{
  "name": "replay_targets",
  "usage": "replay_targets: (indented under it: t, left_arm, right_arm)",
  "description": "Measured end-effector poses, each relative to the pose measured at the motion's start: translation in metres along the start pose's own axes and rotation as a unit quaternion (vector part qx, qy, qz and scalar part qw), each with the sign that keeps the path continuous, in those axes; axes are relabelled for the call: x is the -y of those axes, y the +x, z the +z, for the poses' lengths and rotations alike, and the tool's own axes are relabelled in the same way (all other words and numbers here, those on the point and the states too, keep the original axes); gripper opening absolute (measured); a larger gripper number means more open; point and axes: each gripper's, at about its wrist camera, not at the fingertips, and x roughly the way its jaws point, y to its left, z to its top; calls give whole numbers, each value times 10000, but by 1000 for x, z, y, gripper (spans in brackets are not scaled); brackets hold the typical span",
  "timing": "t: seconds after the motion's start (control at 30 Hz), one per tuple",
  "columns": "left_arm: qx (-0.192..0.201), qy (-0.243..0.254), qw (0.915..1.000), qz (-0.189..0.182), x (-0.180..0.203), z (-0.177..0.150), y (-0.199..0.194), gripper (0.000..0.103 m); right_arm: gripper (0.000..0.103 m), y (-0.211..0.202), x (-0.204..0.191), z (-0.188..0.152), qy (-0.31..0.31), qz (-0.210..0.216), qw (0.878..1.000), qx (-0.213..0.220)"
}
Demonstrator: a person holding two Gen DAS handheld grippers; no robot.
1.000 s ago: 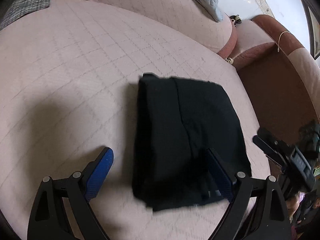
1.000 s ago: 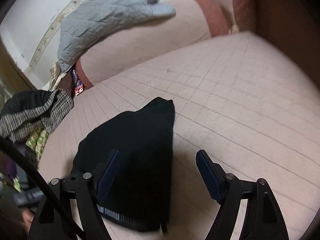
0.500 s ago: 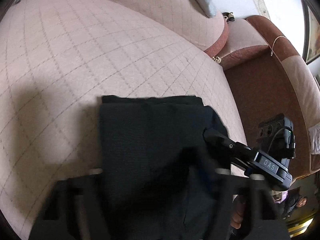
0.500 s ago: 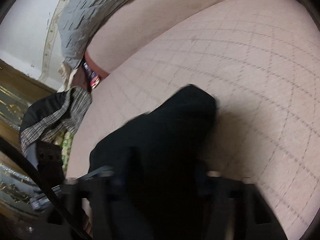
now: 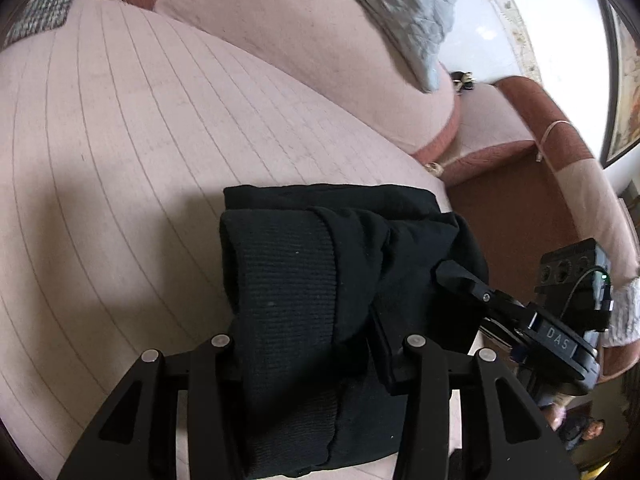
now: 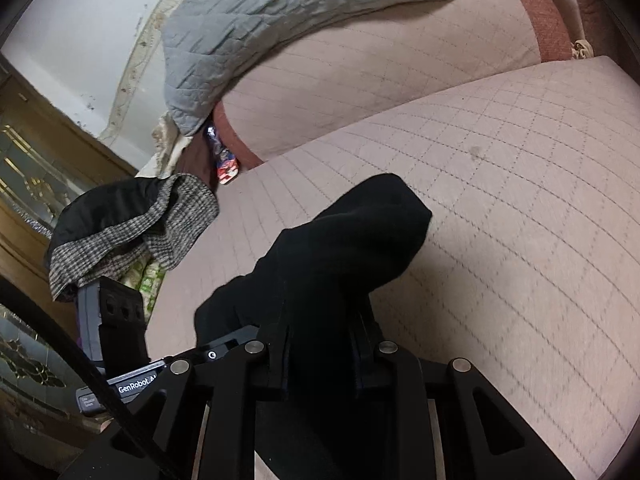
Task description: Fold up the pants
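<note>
The folded black pants [image 5: 296, 264] are bunched up above the pink quilted sofa seat [image 5: 120, 140]. My left gripper [image 5: 308, 332] has the ribbed end of the bundle between its fingers, and its jaws are closing on the cloth. At the right of the left wrist view, my right gripper [image 5: 452, 276] bites the bundle's other side. In the right wrist view the pants [image 6: 360, 232] rise out of my right gripper [image 6: 320, 336], whose jaws are closing with the cloth pinched between them. The left gripper [image 6: 216, 350] shows at the lower left.
A grey quilted blanket [image 6: 280, 20] lies over the sofa back. A checked garment [image 6: 132, 232] and a colourful packet [image 6: 224, 160] sit at the seat's far end. A brown armrest [image 5: 520, 208] borders the seat. A wooden cabinet with glass [image 6: 32, 160] stands beyond.
Both grippers stood open over the flat folded pants. They have since pushed in, closed on the cloth from either side, and the bundle now stands bunched up off the seat.
</note>
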Motion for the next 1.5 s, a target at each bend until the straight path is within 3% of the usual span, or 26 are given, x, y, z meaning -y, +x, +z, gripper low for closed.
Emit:
replay_targets:
  t: [0.17,0.53,0.87,0.97,1.1,1.23,1.33,1.5]
  left_arm:
    - [-82,35,9997,245,-8,16,13,43]
    - [-65,51,9994,335,-14,37,29,43]
    - [-77,-158,9998,69,-40,45,42,54]
    - [-12,-183,9998,-91,-44,44,42,55]
    - [33,-393,9981,-464,-57,43,42,55]
    - [13,-748,9942,-772,-68,46,38,54]
    - [21,-962,9923,-774,-72,46,31,54]
    - [219,-1303,9895,-586,-91,43,2,54]
  right_arm:
    - [22,23,6,13,77,-141,9999,-50]
    - [22,47,19,38,147,-211,9996,-77]
    - [23,71,46,41,329,-287,9989,-166]
    - [28,75,56,41,472,-188,9986,-178]
    - [48,83,80,39,973,123,9948,-268]
    - [49,83,99,35,1445,497,9881,-198]
    - [56,72,98,36,1493,295,9883,-25]
    - [56,28,92,38,1202,-180,9918,391]
